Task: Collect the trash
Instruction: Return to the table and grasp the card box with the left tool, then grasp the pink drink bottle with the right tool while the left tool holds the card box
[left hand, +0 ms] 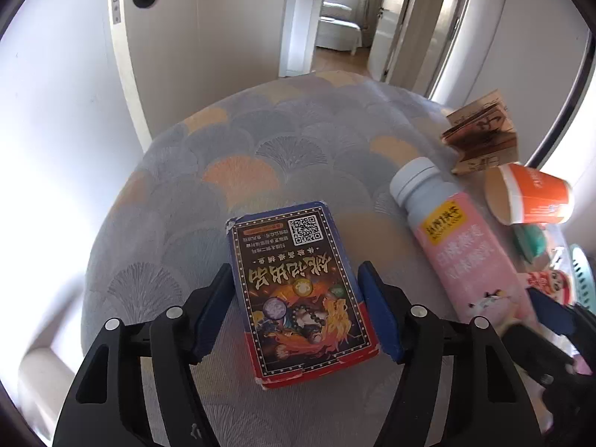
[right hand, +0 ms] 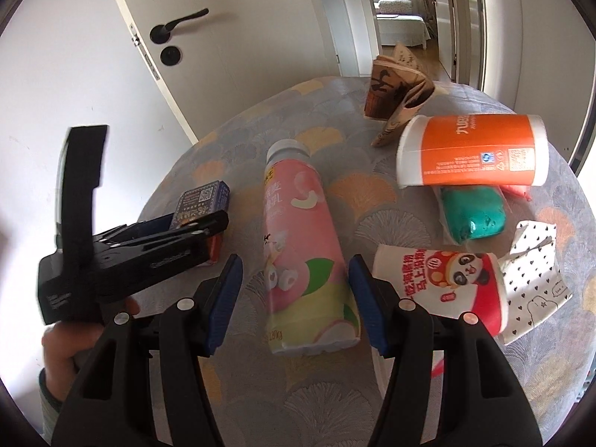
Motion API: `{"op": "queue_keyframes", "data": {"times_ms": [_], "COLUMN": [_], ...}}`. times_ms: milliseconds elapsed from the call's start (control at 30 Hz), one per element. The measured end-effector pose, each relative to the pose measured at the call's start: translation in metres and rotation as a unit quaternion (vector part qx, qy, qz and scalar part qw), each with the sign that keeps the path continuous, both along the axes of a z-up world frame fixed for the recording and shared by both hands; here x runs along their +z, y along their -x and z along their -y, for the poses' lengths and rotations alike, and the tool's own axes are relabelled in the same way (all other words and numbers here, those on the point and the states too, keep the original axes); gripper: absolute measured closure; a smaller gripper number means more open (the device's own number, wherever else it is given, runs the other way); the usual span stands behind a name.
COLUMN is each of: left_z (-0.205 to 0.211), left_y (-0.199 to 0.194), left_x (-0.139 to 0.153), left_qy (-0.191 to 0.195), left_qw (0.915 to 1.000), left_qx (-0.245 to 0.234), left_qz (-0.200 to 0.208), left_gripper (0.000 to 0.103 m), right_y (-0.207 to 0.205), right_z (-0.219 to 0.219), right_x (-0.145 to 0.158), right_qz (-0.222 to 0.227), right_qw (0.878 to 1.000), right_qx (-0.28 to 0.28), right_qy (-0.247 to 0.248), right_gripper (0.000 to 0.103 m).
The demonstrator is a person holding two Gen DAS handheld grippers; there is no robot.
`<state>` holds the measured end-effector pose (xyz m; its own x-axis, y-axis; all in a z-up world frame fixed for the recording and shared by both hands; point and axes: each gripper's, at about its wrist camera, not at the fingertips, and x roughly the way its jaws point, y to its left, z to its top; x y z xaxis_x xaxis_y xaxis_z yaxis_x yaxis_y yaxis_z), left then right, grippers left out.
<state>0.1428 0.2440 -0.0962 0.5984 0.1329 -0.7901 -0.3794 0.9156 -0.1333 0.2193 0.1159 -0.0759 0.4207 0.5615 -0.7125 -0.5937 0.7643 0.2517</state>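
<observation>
The small dark printed cardboard card box (left hand: 298,290) lies flat at the near left of the round cloth-covered bench (left hand: 208,141), between the left gripper (left hand: 298,309)'s open fingers, neither visibly pressing; it looks light and crushable, best pinched across its long sides. The pink plastic drink bottle (right hand: 305,253), probably smooth and roll-prone, lies between the right gripper (right hand: 296,298)'s open fingers, with cups crowding its right.

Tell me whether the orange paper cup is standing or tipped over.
Tipped over. The orange paper cup lies on its side on the table, its open mouth facing sideways in the left wrist view; nothing shows inside.
</observation>
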Motion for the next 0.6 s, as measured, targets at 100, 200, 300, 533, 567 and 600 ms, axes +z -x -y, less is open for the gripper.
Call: {"op": "queue_keyframes", "data": {"times_ms": [100, 200, 300, 533, 567, 600], "left_z": [-0.003, -0.001, -0.003, -0.002, -0.002, -0.001], "left_y": [0.010, 0.014, 0.024, 0.033, 0.037, 0.037], "left_x": [0.003, 0.006, 0.013, 0.029, 0.031, 0.032], "left_qy": [0.006, 0.012, 0.015, 0.017, 0.017, 0.017], "left_qw": [0.9999, 0.9997, 0.9994, 0.9984, 0.9983, 0.9982], "left_qx": [-0.004, -0.004, -0.004, -0.005, -0.006, -0.007], "left_qz": [0.008, 0.019, 0.031, 0.054, 0.056, 0.057], "left_gripper": [0.040, 0.040, 0.040, 0.040, 0.040, 0.040], "right_y": [-0.004, -0.011, -0.014, -0.012, -0.010, -0.010], "right_z": [-0.009, -0.016, -0.022, -0.030, -0.029, -0.028], "right_x": [-0.003, -0.010, -0.013, -0.017, -0.018, -0.017], "right_qz": [0.000, -0.010, -0.010, -0.004, -0.004, -0.003], "right_qw": [1.000, 1.000, 1.000, 0.999, 0.999, 0.999], "right_qx": [0.003, -0.001, 0.000, 0.003, 0.003, 0.002], "right_qy": [0.011, 0.022, 0.029, 0.038, 0.037, 0.038], "right_gripper": [0.047, 0.047, 0.047, 0.056, 0.056, 0.056]}}
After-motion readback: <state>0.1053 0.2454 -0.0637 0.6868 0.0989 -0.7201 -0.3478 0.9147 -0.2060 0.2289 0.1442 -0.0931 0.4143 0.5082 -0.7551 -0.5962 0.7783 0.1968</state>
